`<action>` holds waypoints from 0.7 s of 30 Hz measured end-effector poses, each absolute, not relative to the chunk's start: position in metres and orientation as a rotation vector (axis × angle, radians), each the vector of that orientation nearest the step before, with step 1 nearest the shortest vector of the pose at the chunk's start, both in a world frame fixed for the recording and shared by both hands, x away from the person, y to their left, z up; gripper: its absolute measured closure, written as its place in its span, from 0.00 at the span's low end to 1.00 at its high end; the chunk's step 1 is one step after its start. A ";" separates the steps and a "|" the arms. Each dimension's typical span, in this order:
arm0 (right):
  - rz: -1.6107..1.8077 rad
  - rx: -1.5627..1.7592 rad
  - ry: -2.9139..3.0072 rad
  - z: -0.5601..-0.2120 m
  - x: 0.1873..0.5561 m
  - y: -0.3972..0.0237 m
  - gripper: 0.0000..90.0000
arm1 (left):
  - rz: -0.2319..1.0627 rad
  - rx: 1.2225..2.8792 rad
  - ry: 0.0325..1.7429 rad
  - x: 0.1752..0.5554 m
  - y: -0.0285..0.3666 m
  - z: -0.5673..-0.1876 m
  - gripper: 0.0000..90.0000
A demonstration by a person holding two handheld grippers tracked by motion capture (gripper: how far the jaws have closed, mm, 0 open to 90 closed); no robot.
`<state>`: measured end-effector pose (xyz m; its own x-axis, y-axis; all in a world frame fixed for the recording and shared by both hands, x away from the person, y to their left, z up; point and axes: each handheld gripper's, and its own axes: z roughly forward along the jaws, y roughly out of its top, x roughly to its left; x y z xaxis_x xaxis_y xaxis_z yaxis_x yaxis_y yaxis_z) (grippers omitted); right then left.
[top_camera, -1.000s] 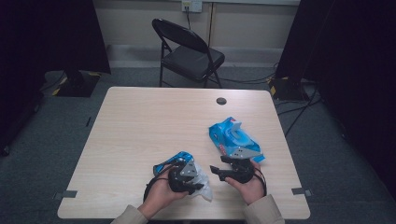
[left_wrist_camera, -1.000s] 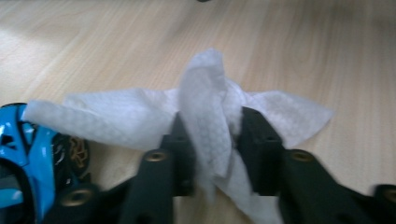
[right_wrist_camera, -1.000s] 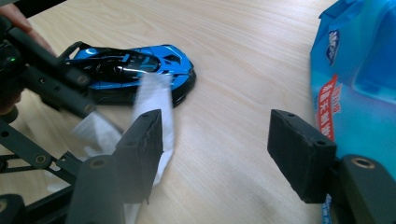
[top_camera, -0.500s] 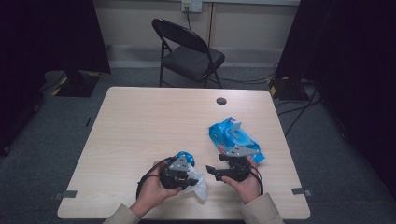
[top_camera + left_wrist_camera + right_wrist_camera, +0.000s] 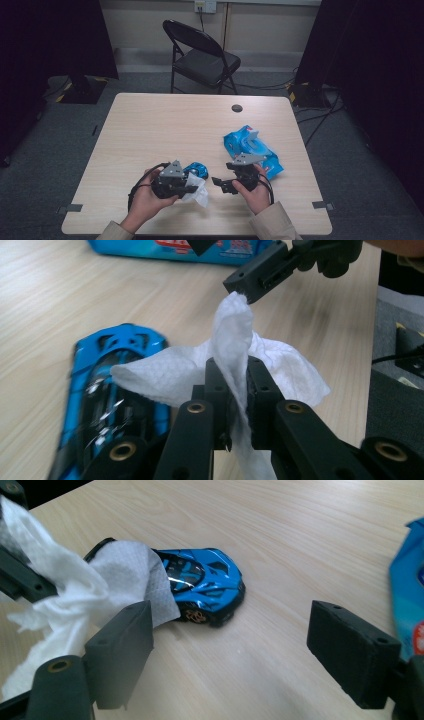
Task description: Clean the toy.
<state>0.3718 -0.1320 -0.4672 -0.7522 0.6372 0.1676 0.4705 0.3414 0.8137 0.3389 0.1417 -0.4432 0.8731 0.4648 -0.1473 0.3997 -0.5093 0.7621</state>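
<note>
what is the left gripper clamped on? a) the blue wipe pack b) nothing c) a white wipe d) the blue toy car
c: in the left gripper view the left gripper has its jaws shut on the white wipe, while the blue toy car lies free on the table beside it.

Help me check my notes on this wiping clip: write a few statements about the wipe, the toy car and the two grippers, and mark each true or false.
1. The left gripper is shut on the white wipe. True.
2. The right gripper grips the blue toy car. False: its jaws stand open with nothing between them, and have just been opening.
3. The toy car stands on the table. True.
4. The blue wipes pack lies on the folding chair. False: it lies on the table, beside the right gripper.
</note>
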 end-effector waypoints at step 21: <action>1.357 0.783 2.603 -0.480 0.399 -0.042 0.20 | 0.266 2.037 0.976 0.321 0.257 -0.451 0.92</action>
<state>0.3990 -0.0417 -0.4799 -0.8621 0.4866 0.1412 0.3944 0.4695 0.7900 0.3206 0.2574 -0.4512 0.6741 0.7222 -0.1549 0.5439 -0.3435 0.7656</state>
